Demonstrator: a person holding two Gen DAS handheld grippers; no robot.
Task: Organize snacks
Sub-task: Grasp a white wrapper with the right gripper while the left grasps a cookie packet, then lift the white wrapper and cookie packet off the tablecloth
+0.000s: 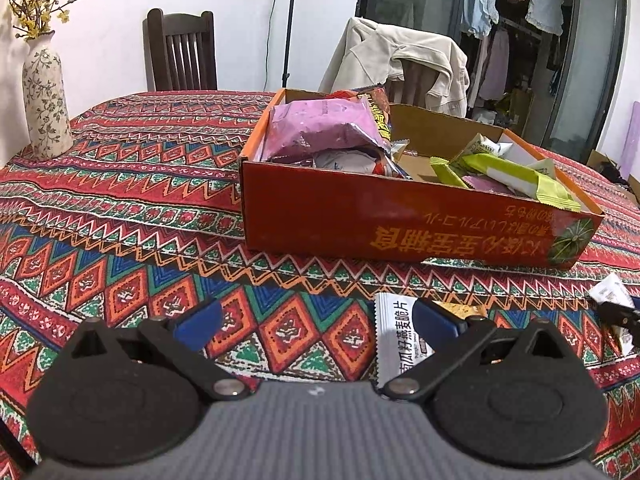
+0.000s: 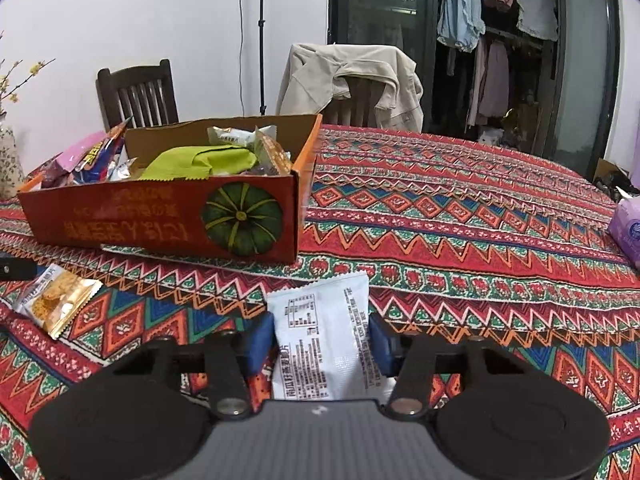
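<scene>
Gripping a white packet (image 2: pixel 324 344) in its jaws, the right gripper (image 2: pixel 322 346) leaves another packet (image 2: pixel 60 300) on the bench (image 2: pixel 460 240) outside the half-filled box (image 2: pixel 160 216); left gripper (image 1: pixel 316 322) jaws gape empty.

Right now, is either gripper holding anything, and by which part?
The right gripper pinches the white snack packet across its long side edges. The left gripper holds nothing.

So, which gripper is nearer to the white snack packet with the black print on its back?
Right. The right gripper has the white snack packet between its blue pads, closed on its sides. The left gripper is open and empty, off to one side.
</scene>
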